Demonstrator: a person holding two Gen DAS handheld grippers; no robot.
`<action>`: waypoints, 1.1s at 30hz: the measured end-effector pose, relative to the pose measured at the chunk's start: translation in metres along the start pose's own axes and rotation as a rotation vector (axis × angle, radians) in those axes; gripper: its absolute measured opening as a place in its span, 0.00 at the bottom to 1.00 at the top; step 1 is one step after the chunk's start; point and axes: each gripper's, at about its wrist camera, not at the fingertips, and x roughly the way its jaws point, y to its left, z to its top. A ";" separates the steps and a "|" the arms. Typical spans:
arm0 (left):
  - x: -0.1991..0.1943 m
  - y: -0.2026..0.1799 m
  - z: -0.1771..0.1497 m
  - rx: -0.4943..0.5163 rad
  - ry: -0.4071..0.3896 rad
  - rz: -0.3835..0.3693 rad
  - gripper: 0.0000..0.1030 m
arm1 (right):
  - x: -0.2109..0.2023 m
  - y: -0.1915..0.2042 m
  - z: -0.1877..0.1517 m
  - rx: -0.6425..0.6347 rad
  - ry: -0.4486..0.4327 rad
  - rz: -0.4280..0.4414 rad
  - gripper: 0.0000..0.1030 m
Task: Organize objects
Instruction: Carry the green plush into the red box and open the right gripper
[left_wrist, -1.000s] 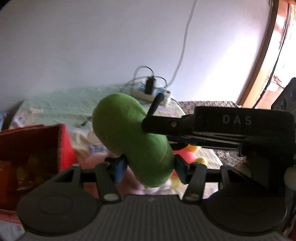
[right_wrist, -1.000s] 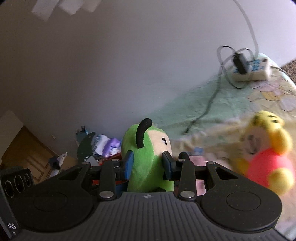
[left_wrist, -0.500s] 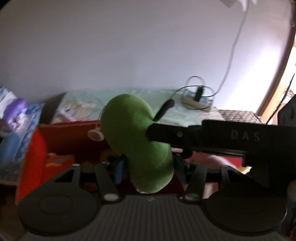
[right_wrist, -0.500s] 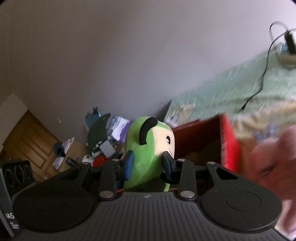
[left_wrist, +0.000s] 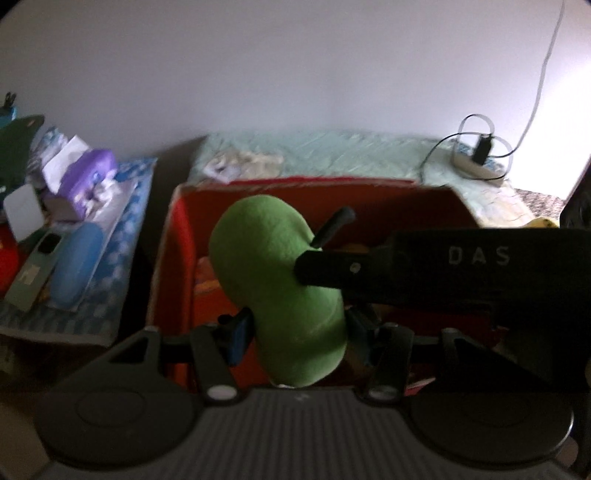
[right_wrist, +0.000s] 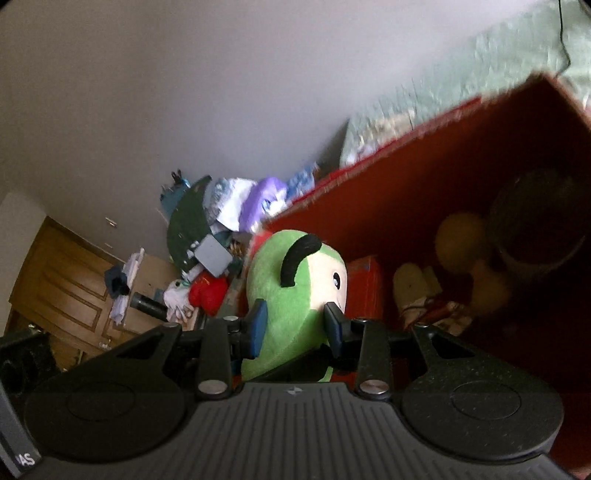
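Note:
A green plush toy (left_wrist: 273, 273) with a black antenna and a pale face (right_wrist: 295, 295) hangs over the open red box (left_wrist: 173, 236). Both grippers hold it. My left gripper (left_wrist: 299, 332) is shut on its lower body, blue pads pressed into both sides. From the right, my right gripper (right_wrist: 295, 325) is shut on the part just below the face; its black housing (left_wrist: 461, 266) crosses the left wrist view. The box's inner wall (right_wrist: 406, 166) fills the right wrist view. A yellow plush (right_wrist: 461, 243) and a dark round thing (right_wrist: 535, 229) lie inside.
Left of the box stands a cluttered surface with a purple item (left_wrist: 88, 170), a blue case (left_wrist: 74, 266) and papers. Behind the box lies a green bed sheet (left_wrist: 332, 155) with a power strip (left_wrist: 476, 166) and cables. A wooden door (right_wrist: 55, 280) is far left.
Both grippers have carried the green plush leftward and a little down, from over the bed to above the red box. The yellow and red plush has left view. Both grips are unchanged.

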 end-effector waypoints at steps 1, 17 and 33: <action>0.003 0.003 -0.001 -0.005 0.012 0.007 0.55 | 0.005 -0.001 -0.002 0.008 0.010 -0.005 0.36; -0.012 0.005 -0.014 0.076 -0.019 0.096 0.57 | 0.034 0.014 -0.015 -0.077 0.053 -0.052 0.37; 0.004 0.007 -0.016 0.016 0.055 0.137 0.59 | -0.005 0.003 -0.021 -0.044 -0.023 -0.092 0.41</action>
